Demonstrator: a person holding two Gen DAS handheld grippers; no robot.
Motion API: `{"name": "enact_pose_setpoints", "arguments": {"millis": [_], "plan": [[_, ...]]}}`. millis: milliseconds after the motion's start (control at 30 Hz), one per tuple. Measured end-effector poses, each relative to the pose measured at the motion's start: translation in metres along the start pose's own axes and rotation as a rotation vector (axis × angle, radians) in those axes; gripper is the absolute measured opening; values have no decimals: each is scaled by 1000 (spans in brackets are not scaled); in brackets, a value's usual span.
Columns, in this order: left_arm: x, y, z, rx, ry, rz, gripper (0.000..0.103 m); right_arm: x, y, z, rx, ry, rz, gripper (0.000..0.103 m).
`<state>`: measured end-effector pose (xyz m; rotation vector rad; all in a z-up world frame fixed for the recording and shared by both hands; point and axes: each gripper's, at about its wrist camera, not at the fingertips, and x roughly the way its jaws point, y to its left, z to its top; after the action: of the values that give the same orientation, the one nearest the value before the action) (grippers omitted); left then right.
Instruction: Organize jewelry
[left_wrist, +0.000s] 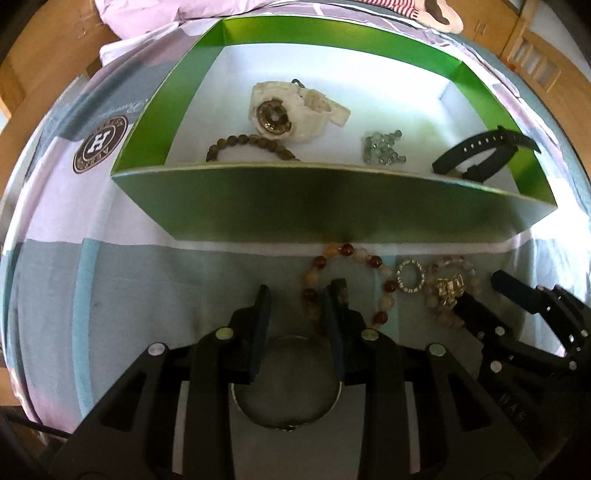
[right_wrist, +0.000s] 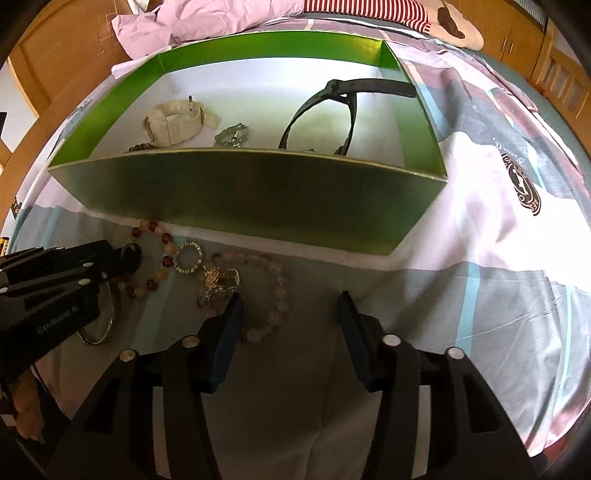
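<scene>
Four pieces already sit in the green box (left_wrist: 332, 199). Left gripper (left_wrist: 301, 295), jaws narrowed around a silver bangle (right_wrist: 105, 325) just before the box; right gripper (right_wrist: 290, 306) gaping, empty, beside a pale bead bracelet (right_wrist: 275, 295) also waiting.

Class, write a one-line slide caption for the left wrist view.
Left tongs open over a bangle; bracelets wait before the green box.

My left gripper (left_wrist: 301, 295) hangs low over the bed, jaws parted a little, nothing between them. My right gripper (right_wrist: 290, 306) sits just beside it, jaws spread wide and empty, both pointing the same way.
</scene>
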<state>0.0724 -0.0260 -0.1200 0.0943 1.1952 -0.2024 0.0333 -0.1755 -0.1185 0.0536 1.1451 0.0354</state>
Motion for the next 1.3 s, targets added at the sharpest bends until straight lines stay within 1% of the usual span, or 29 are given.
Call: {"name": "enact_pose_setpoints", "arguments": {"millis": [33,67,100,133,167,200,267,567,733,833,967,1033,1067,1100,1200,1300], "plan": [[1,-1,-1,4,-2,2,29,-1,1,-1,2,-5,-7,35],[0,-2,-3,9,-4,5,26,-2,0,-2,8,-7,-2,24],[0,-2,-4,9,-4,5,22,-3,-1,-3,20,-8,9,15],[-1,-2,-3,9,-5,3,20,-4,-2,-4,27,-6,18,13],[-1,-5,-7,12,-4,3,15,-4,-3,-5,33,-5,20,12],[-1,-5,-9,14,-4,2,12,-5,-4,-6,38,-4,21,11],[-3,-4,-10,13,-3,-4,9,-7,-6,-8,49,0,27,10],[-15,-2,-17,2,1,-10,9,-26,-12,-26,47,8,32,9],[-30,-1,-16,10,-27,-15,9,-41,-18,-28,52,-20,30,9],[-31,-2,-12,11,-29,-21,9,-41,-21,-28,55,-16,20,9],[-21,4,-11,2,-6,-21,9,-33,-23,-31,58,8,13,10],[-17,5,-13,0,2,-22,9,-30,-24,-34,62,12,13,17],[-15,6,-12,0,6,-22,9,-30,-24,-34,65,11,14,23],[-14,5,-12,2,7,-22,11,-28,-23,-34,66,16,9,26],[-11,4,-11,5,12,-19,15,-24,-21,-34,56,21,1,28],[-6,2,-10,14,21,-13,17,-21,-17,-32,45,18,-7,28]]}}
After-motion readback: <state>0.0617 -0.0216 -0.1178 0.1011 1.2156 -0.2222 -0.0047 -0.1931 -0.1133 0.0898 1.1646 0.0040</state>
